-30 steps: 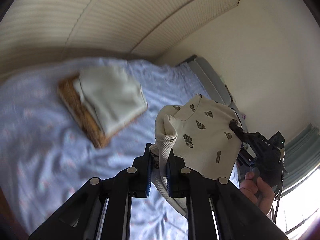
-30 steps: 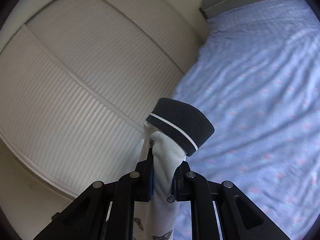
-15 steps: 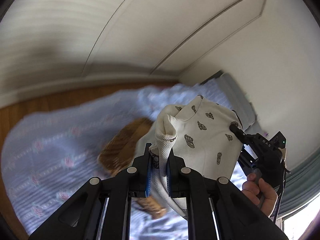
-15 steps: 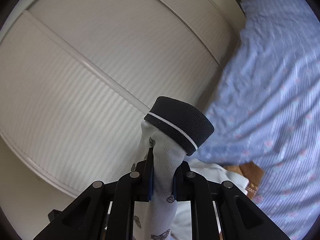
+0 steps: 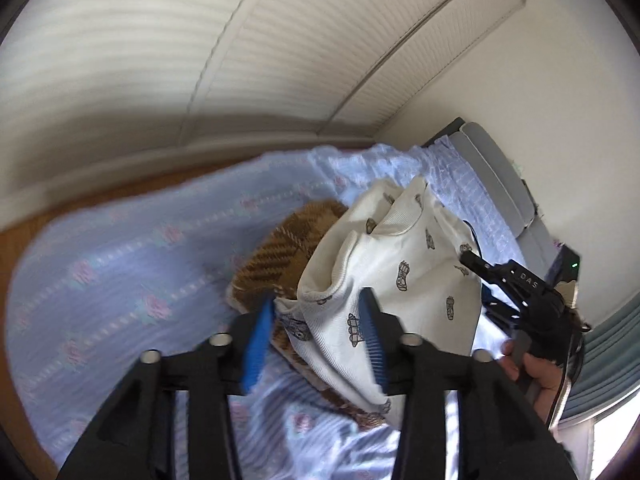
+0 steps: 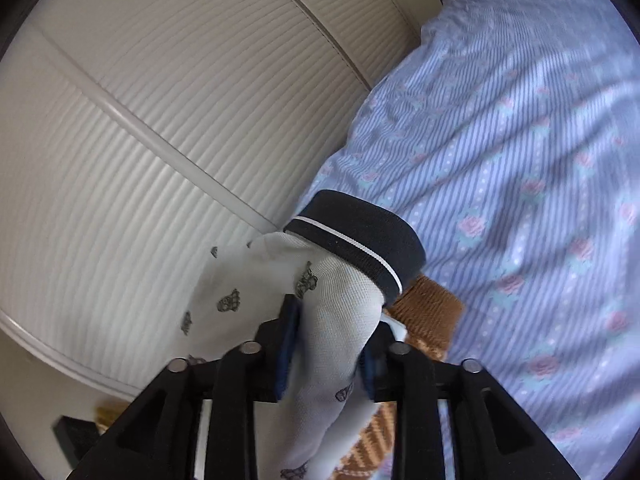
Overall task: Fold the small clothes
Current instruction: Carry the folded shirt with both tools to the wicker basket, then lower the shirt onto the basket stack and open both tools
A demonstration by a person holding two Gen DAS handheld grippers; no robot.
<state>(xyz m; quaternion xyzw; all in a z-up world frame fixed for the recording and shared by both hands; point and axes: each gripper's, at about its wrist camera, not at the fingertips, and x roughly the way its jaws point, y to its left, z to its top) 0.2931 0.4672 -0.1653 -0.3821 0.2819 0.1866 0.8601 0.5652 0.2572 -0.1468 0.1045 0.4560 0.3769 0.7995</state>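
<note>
Left wrist view, from the left: bare wooden floor at the edge, then the blue striped floral bedsheet across the bed. Mid-frame sits a brown woven basket on the sheet. Your left gripper has its jaws opening; the blue pads stand apart, with the cream printed garment lying between them. The left pad is clear of the cloth; the right pad sits against the fabric, but nothing is pinched. The garment drapes over the basket's right side, its ribbed edge bunched just ahead of your fingertips. Further right, your right gripper pokes at the garment's far edge, and your hand wraps its handle. A grey headboard runs behind, against a slatted white wardrobe.

Right wrist view, from the left: the slatted wardrobe fills that side. In the middle, your right gripper has its jaws opening, with the garment's sleeve between them; the cloth brushes both pads, loose, not clamped. The navy cuff with a white stripe sticks up past the fingertips. The basket shows just beneath and right of the sleeve. The bedsheet covers the right side.
</note>
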